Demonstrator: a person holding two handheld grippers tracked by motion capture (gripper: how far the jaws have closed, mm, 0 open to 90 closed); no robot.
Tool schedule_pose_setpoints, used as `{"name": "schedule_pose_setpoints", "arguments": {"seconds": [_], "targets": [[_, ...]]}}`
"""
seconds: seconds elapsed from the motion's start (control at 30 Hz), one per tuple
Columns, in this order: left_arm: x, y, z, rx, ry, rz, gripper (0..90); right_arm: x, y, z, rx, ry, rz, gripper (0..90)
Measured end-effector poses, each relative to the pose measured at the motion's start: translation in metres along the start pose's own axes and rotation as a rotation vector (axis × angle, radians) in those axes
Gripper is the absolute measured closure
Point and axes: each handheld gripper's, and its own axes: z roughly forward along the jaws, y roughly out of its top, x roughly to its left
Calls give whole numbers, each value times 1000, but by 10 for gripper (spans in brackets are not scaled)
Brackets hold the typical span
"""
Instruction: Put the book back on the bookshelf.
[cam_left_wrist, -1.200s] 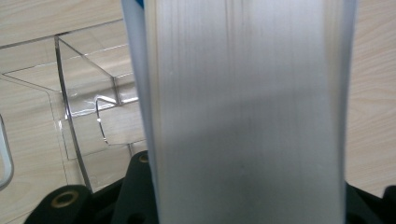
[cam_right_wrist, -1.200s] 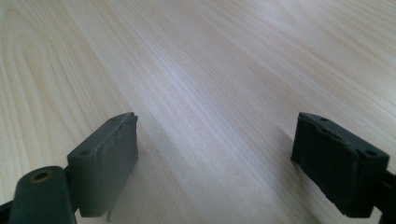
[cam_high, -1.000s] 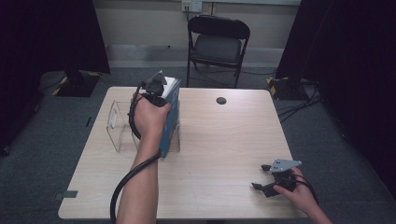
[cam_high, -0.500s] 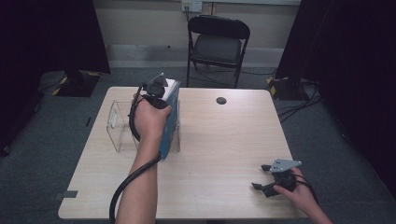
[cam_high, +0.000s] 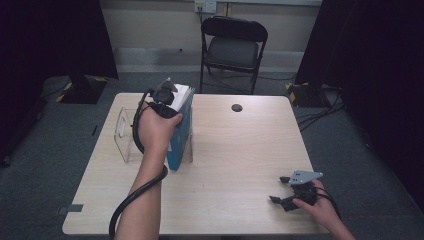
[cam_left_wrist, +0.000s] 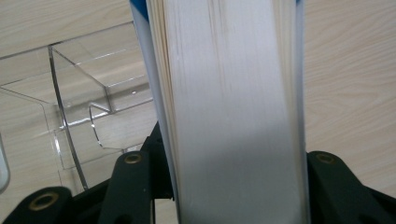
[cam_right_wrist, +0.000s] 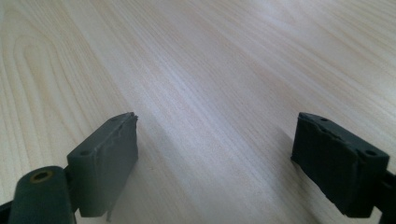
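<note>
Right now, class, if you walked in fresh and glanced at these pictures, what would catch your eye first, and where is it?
First, the thick blue book standing upright at the table's left, in a clear plastic holder, with the left gripper over its top edge; its jaws have just been opening around the pages. Next, the right gripper resting open at the near right of the pale wooden table. Behind the table stands a dark folding chair.

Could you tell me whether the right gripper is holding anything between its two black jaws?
No, the right gripper has its jaws wide apart with just the bare light wooden table showing between them.
</note>
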Motion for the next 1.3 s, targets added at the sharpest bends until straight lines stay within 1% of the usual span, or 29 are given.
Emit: {"name": "schedule_pose_setpoints", "arguments": {"seconds": [0.03, 0.07, 0.13, 0.17, 0.23, 0.37, 0.43, 0.53, 0.57, 0.6, 0.7, 0.73, 0.8, 0.87, 0.9, 0.97, 1.03, 1.13, 1.17, 1.2, 1.23, 1.3], "targets": [[1, -1, -1, -3, -7, -1, 529, 0, 0, 0, 0, 0, 0, 137], [1, -2, -1, -8, -4, -3, 525, 0, 0, 0, 0, 0, 0, 136], [2, -4, -3, -11, -10, 5, 517, 0, 0, 0, 0, 0, 0, 136], [2, -6, -4, -15, -13, 15, 517, 0, 0, 0, 0, 0, 0, 137], [2, -8, -6, -21, -17, 19, 512, 0, 0, 0, 0, 0, 0, 137], [3, -15, -10, -35, -36, 46, 496, 0, 0, 0, 0, 0, 0, 136], [5, -18, -12, -49, -51, 41, 493, 0, 0, 0, 0, 0, 0, 136], [7, -22, -13, -49, -62, 42, 479, 0, 0, 0, 0, 0, 0, 136], [7, -23, -14, -45, -72, 42, 476, 0, 0, 0, 0, 0, 0, 137], [8, -24, -14, -44, -72, 36, 472, 0, 0, 0, 0, 0, 0, 136], [10, -27, -17, -55, -84, 40, 463, 0, 0, 0, 0, 0, 0, 137], [11, -27, -18, -55, -94, 45, 462, 0, 0, 0, 0, 0, 0, 137], [12, -29, -19, -70, -101, 47, 454, 0, 0, 0, 0, 0, 0, 136], [12, -31, -19, -59, -114, 56, 424, 0, 0, 0, 0, 0, 0, 136], [12, -33, -19, -57, -112, 58, 407, 0, 0, 0, 0, 0, 1, 136], [13, -35, -19, -57, -120, 67, 403, 0, 0, 0, -1, -3, 0, 137], [15, -38, -20, -71, -126, 67, 404, 0, 0, 0, -1, -3, 0, 136], [18, -42, -21, -81, -134, 72, 398, 0, 0, 0, -1, -3, 0, 136], [19, -43, -22, -77, -134, 73, 392, 0, 0, 0, -1, -3, 0, 136], [19, -45, -22, -86, -125, 71, 389, 0, 0, 0, -1, -3, 0, 137], [20, -46, -22, -84, -132, 75, 382, 0, 0, 0, -1, -3, 0, 136], [22, -48, -23, -92, -132, 73, 366, 0, 0, 0, -1, -3, 0, 137]]}}
